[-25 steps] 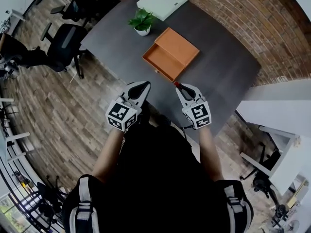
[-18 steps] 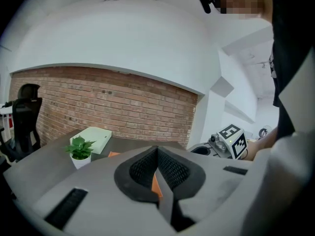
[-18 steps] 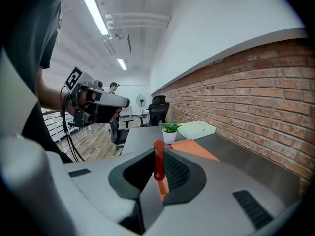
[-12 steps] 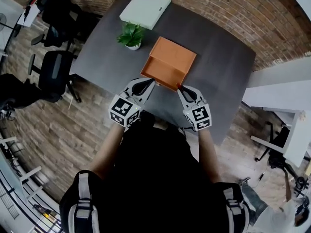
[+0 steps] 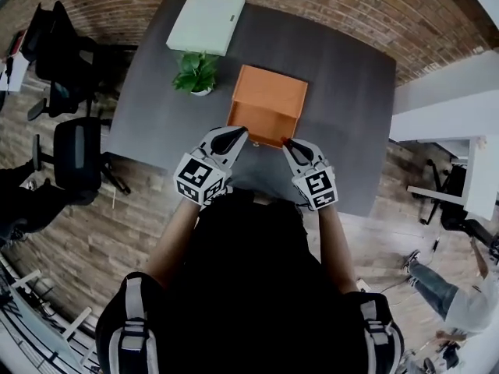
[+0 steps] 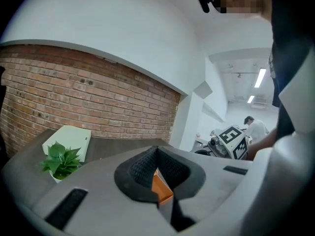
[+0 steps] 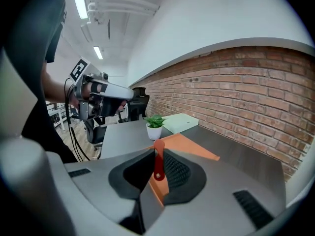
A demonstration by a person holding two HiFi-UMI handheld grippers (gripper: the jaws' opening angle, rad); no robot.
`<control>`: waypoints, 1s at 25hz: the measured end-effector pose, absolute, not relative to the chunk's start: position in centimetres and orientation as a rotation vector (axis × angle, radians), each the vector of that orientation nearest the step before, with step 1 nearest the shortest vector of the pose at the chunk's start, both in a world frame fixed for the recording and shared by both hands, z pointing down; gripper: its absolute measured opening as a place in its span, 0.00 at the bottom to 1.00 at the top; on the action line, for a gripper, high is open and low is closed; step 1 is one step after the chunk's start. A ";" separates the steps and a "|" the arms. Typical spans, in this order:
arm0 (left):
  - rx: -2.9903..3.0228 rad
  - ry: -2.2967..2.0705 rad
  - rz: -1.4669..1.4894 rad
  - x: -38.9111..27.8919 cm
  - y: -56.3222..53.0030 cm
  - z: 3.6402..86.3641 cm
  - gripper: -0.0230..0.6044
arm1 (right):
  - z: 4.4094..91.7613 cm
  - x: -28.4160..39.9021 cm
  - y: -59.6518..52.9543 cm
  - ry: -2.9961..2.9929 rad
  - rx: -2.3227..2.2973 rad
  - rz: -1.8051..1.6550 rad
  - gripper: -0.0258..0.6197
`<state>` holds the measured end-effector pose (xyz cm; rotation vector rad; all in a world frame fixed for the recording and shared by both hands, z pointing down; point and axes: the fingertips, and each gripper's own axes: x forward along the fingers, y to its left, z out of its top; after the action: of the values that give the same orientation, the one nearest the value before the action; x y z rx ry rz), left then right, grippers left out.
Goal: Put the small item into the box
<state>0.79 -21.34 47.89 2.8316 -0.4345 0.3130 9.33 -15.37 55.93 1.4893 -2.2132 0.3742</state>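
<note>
The orange box [image 5: 267, 106] lies on the dark grey table [image 5: 343, 92], its open tray facing me. My right gripper [image 5: 287, 142] is at the tray's near right corner, shut on a small red item [image 7: 158, 160] that stands upright between its pads. The orange box [image 7: 189, 146] shows just beyond those jaws. My left gripper [image 5: 231, 136] is at the tray's near left edge. Its jaws meet at the tips with nothing between them. The orange box [image 6: 160, 186] shows in the gap below the tips of the left gripper [image 6: 157, 151].
A potted plant [image 5: 195, 72] stands left of the box, and a flat white case [image 5: 207, 20] lies behind it. Office chairs [image 5: 74, 150] stand left of the table on the wooden floor. A brick wall [image 7: 236, 82] runs behind the table. A person [image 5: 460, 302] is at the lower right.
Both grippers have come forward over the table's near edge, from short of the orange box to its near rim. The red item has stayed in the right jaws.
</note>
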 end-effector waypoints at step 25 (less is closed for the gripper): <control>2.775 -0.472 0.362 -2.3 -25.2 49.6 0.07 | 61.6 7.1 -20.3 -2.106 1.295 0.361 0.14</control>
<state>-2.26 -25.22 49.57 2.7747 -0.4721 0.3622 7.07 -20.32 61.61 1.2950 -2.1057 0.3615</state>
